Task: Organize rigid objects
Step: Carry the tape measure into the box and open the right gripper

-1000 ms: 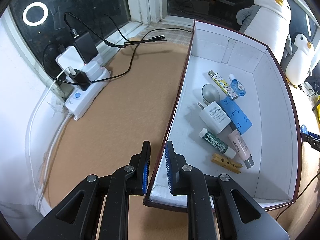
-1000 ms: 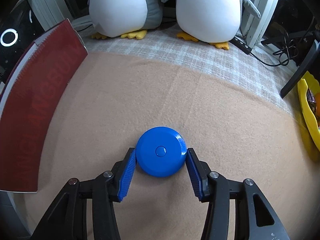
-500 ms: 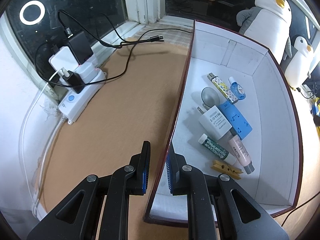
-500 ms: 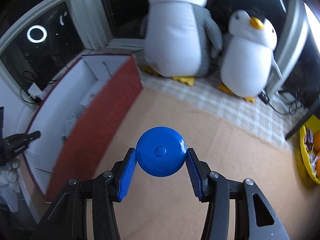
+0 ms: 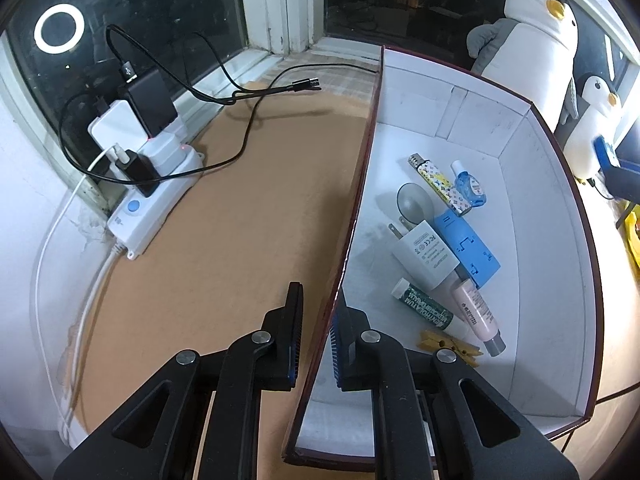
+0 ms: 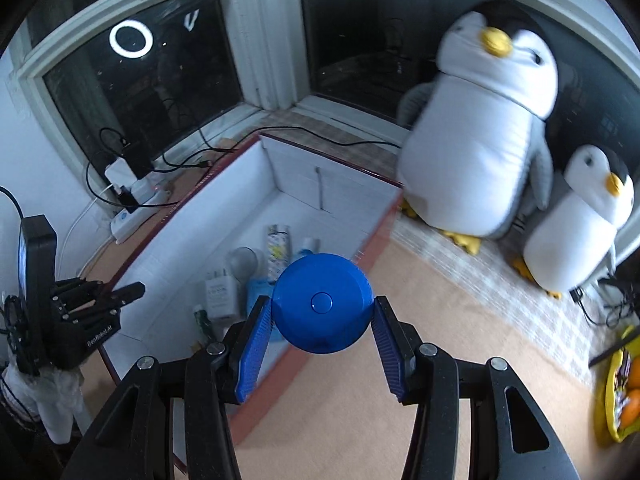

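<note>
My right gripper (image 6: 322,344) is shut on a round blue disc (image 6: 322,302) and holds it in the air above the right wall of the red box (image 6: 376,236). My left gripper (image 5: 316,344) is shut on the box's left wall (image 5: 360,184), one finger on each side. The box has white insides and holds a white charger (image 5: 425,252), a blue flat piece (image 5: 468,246), a green tube (image 5: 426,308), a pink tube (image 5: 478,314), a wooden clothespin (image 5: 448,346), a lighter (image 5: 434,178), a small blue bottle (image 5: 470,184) and a grey round object (image 5: 414,200).
A white power strip (image 5: 152,200) with plugs and black cables lies on the tan surface left of the box, by the window. Two penguin plush toys (image 6: 486,128) stand beyond the box's right side. A yellow tray (image 6: 616,392) with fruit sits at far right.
My right gripper has lifted the blue disc off the tan surface and carried it left, over the box's right wall. My left gripper stays clamped on the box's left wall.
</note>
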Demonstrator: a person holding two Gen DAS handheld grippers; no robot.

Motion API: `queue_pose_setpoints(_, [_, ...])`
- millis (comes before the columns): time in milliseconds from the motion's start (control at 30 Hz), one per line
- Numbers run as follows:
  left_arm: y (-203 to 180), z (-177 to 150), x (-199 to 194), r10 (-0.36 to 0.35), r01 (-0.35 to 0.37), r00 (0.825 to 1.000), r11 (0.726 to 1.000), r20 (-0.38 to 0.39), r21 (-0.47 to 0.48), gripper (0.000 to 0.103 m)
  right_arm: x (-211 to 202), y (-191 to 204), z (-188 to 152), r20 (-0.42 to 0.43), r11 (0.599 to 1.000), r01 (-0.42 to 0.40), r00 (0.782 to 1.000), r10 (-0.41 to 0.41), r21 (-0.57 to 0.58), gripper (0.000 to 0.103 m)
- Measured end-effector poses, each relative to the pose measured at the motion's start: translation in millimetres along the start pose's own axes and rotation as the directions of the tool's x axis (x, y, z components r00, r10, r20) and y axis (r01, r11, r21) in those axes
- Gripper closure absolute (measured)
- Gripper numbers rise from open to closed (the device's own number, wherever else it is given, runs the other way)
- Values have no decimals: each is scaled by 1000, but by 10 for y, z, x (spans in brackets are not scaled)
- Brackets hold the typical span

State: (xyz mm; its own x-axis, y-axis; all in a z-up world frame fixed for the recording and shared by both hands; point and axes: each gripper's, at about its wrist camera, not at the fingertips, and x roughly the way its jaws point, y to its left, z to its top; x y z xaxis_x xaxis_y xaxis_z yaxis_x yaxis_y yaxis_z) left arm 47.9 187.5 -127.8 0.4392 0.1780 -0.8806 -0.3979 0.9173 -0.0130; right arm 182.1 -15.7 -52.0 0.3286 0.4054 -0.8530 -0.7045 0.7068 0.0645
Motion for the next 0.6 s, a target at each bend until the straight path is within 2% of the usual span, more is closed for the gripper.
queue_pose_setpoints(267, [4, 5, 22, -14, 14, 1000, 1000, 3, -4, 94, 278, 233, 152, -42, 999, -5, 999, 3, -52, 57])
queue_pose_setpoints(600, [22, 1, 31, -30, 30, 1000, 1000, 8, -9, 94, 646, 478, 231, -110, 990, 26, 993, -41, -138, 57])
